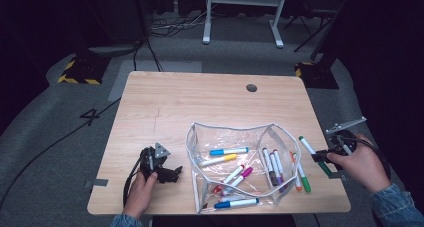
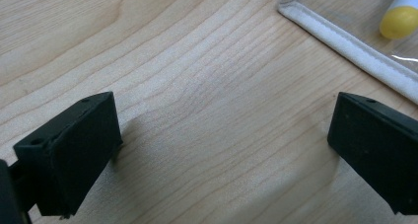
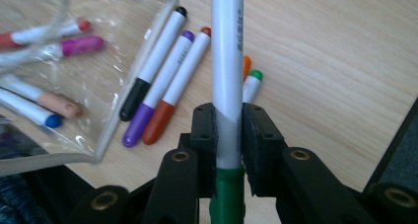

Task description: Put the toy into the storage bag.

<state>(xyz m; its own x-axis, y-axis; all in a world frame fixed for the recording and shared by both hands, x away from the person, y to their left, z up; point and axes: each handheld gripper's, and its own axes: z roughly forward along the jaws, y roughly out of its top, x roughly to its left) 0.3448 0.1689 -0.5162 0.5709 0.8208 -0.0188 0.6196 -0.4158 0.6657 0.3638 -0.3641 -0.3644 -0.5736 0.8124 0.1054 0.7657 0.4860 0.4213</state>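
In the high view, a light wooden table (image 1: 165, 102) carries a clear plastic pouch (image 1: 240, 132) with a white zipper edge, lying open on the near half, right of the middle. Markers lie in and on it: a blue-capped one (image 1: 229, 151) and a yellow-capped one (image 1: 218, 160) toward the far left, a red one (image 1: 229, 178) and a magenta one (image 1: 238, 180) in the middle, another blue one (image 1: 236, 203) at the near edge, and a cluster with black, purple and red caps at the right side. An orange marker (image 1: 296, 173) and a green marker (image 1: 303, 178) lie on the wood just beside the pouch's right edge. The left gripper (image 1: 161, 168) rests low on the near left part of the table, left of the pouch and apart from it. The right gripper (image 1: 327, 156) is at the table's right edge, above the surface, holding a green-capped marker (image 1: 315, 155) that points up and to the far left. In the left gripper view, the two black jaws stand wide apart with bare wood between them; the pouch's white zipper edge (image 2: 355, 54) crosses the far right corner, with the yellow cap (image 2: 399, 20) behind it. In the right gripper view, the jaws are clamped on the white barrel of the green-capped marker (image 3: 227, 71), just beyond its green cap, the barrel running straight away from the camera. Below it lie the black (image 3: 153, 63), purple (image 3: 158, 88) and red (image 3: 177, 86) markers side by side, left of the held one.
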